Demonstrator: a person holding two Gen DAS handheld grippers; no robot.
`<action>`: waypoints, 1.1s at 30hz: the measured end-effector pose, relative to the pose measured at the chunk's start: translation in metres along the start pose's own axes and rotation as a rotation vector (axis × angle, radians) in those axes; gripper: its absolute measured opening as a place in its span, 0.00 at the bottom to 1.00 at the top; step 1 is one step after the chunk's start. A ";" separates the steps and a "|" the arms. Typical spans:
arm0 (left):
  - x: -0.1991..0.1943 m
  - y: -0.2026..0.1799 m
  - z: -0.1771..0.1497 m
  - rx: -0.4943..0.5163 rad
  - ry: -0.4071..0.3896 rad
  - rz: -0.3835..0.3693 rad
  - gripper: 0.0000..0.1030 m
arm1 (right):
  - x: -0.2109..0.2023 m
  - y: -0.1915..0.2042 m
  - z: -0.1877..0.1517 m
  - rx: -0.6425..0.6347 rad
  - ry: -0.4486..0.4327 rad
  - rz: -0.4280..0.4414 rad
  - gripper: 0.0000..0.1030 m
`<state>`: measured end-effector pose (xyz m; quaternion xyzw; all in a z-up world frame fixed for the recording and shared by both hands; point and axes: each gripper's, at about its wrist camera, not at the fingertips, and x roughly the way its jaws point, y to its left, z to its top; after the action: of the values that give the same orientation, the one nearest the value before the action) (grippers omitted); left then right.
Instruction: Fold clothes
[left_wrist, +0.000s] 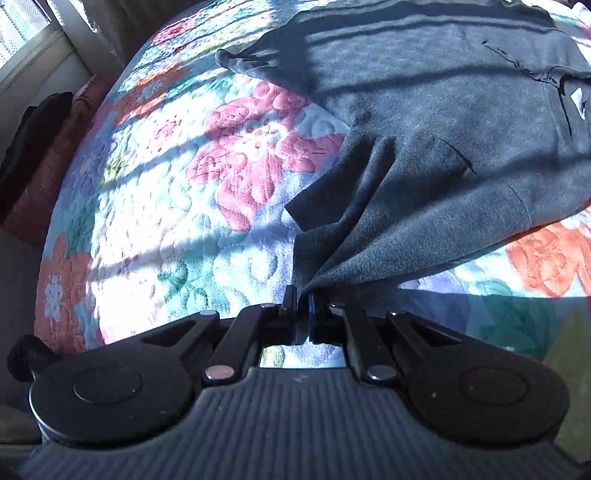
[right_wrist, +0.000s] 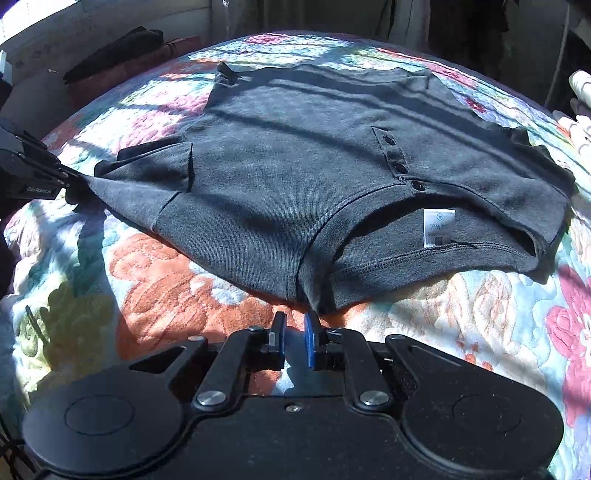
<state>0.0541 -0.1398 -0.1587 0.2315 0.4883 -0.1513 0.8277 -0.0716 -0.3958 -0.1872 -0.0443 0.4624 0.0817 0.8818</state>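
A dark grey button-neck shirt lies spread on a floral quilt, collar and white label toward the right wrist camera. My left gripper is shut on the end of the shirt's sleeve and pulls it taut just above the quilt. It also shows in the right wrist view at the far left, holding the sleeve tip. My right gripper is slightly open and empty, its tips just short of the shirt's shoulder edge.
The quilt covers a bed. A dark garment on a brown cushion lies beyond the far left edge of the bed. A window is at the upper left. Pale objects sit at the right edge.
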 end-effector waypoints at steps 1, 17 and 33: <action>-0.001 0.002 0.000 -0.011 -0.002 -0.011 0.06 | -0.006 0.006 -0.001 -0.026 -0.007 0.003 0.14; -0.004 0.089 -0.005 -0.556 -0.114 -0.139 0.28 | 0.003 0.116 0.048 -0.399 -0.287 0.143 0.48; 0.042 0.092 0.003 -0.496 -0.208 -0.299 0.34 | 0.057 0.164 0.080 -0.373 -0.198 0.279 0.47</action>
<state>0.1204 -0.0647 -0.1728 -0.0687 0.4516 -0.1705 0.8731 -0.0053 -0.2161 -0.1884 -0.1335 0.3524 0.2906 0.8795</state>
